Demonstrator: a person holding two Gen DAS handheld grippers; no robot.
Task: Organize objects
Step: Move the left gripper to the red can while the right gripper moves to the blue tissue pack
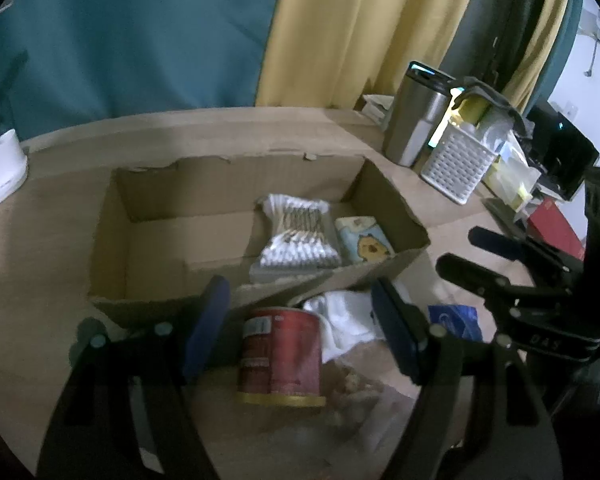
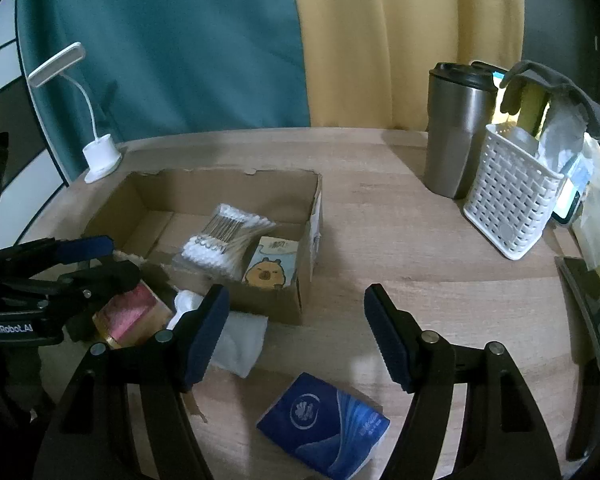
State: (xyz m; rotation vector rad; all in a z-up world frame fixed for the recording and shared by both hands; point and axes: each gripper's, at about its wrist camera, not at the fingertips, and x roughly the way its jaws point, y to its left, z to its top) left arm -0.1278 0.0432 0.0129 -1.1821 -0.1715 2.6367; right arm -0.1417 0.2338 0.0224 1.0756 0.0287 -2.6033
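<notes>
An open cardboard box [image 1: 112,236] [image 2: 140,200] sits on the wooden table and holds a pack of cotton swabs [image 1: 296,236] [image 2: 224,240] and a capybara tissue pack [image 1: 364,240] [image 2: 270,266]. My left gripper [image 1: 300,320] [image 2: 96,260] is open, its pads on either side of a red can [image 1: 280,356] [image 2: 130,314] lying just in front of the box. A white cloth [image 1: 344,324] [image 2: 236,340] lies beside the can. My right gripper [image 2: 296,332] [image 1: 460,248] is open and empty above a blue tissue pack [image 2: 324,424] [image 1: 456,320].
A steel tumbler [image 2: 456,128] [image 1: 416,116] and a white lattice basket [image 2: 508,208] [image 1: 456,160] full of items stand at the back right. A white desk lamp [image 2: 96,156] [image 1: 4,164] stands at the back left. Curtains hang behind the table. A clear bag of snacks [image 1: 356,392] lies near the can.
</notes>
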